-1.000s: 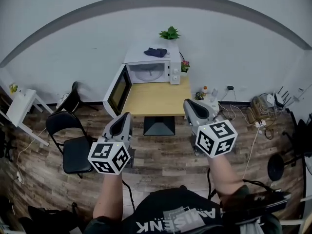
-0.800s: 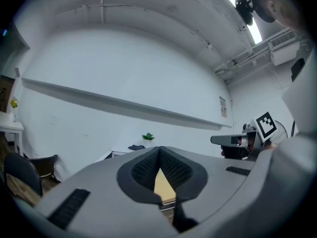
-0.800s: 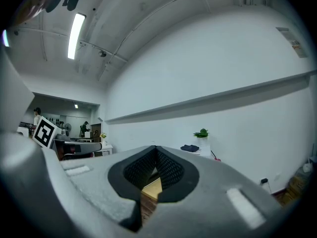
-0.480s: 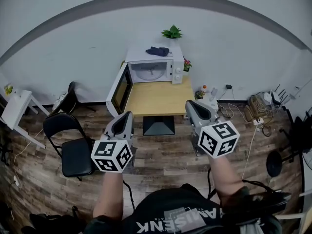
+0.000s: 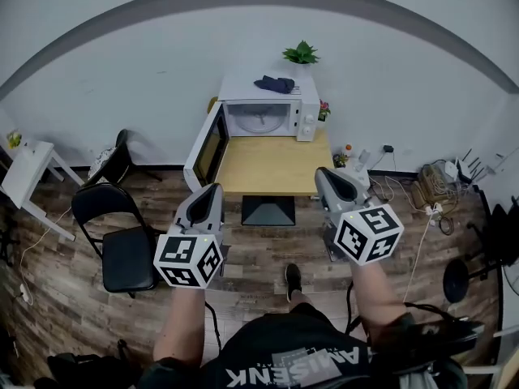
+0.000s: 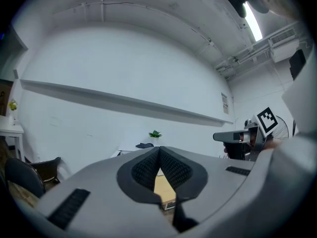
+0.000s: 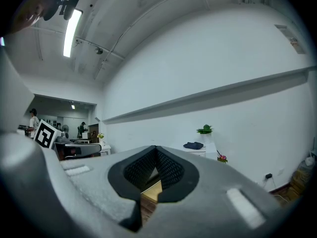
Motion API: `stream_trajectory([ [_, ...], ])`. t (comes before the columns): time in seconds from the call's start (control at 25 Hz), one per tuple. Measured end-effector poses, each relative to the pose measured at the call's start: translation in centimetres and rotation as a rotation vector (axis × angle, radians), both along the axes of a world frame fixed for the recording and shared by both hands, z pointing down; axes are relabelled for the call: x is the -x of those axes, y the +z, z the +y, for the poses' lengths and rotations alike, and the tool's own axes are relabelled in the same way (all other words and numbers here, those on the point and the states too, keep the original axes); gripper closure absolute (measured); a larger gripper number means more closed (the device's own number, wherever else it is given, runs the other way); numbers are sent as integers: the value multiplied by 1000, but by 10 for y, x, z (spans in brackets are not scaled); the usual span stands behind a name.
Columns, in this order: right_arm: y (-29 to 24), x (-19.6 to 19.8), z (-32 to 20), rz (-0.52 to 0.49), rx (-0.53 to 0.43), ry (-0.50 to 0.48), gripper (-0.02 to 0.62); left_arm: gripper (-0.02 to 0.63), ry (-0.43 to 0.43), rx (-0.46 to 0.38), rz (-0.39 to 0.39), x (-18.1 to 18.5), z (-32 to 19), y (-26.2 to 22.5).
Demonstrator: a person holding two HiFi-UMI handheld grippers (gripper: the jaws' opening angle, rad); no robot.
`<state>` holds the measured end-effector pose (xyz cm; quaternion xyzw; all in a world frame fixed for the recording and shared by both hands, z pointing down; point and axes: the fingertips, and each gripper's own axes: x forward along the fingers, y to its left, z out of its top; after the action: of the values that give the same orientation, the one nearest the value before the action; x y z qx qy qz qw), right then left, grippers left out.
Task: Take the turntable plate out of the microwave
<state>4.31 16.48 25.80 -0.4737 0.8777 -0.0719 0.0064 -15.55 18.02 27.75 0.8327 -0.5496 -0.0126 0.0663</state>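
Note:
A white microwave (image 5: 268, 108) stands at the far end of a wooden table (image 5: 272, 168), with its door (image 5: 206, 146) swung open to the left. The pale round turntable plate (image 5: 261, 120) lies inside the cavity. My left gripper (image 5: 213, 191) and right gripper (image 5: 323, 174) are held level over the floor, short of the table's near edge, well apart from the microwave. Both are shut with nothing between the pads. In the left gripper view the left gripper (image 6: 159, 150) has its pads meeting; likewise the right gripper (image 7: 156, 150) in its own view.
A green plant (image 5: 301, 53) and a dark cloth (image 5: 274, 83) sit on top of the microwave, a small flower pot (image 5: 324, 110) beside it. Black chairs (image 5: 123, 254) and a white side table (image 5: 28, 173) stand left; cables (image 5: 434, 186) lie right. A shoe (image 5: 293, 280) shows below.
Both grippers have moved forward toward the table, still shut and side by side. The microwave now appears closer, and the person's shoe has come into view.

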Motion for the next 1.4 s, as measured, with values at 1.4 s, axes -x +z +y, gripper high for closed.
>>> stream_trajectory([
  [1.4,18,-75,-299,-48,-11,-183,591,604,-27,85,17,-102,-277,6],
])
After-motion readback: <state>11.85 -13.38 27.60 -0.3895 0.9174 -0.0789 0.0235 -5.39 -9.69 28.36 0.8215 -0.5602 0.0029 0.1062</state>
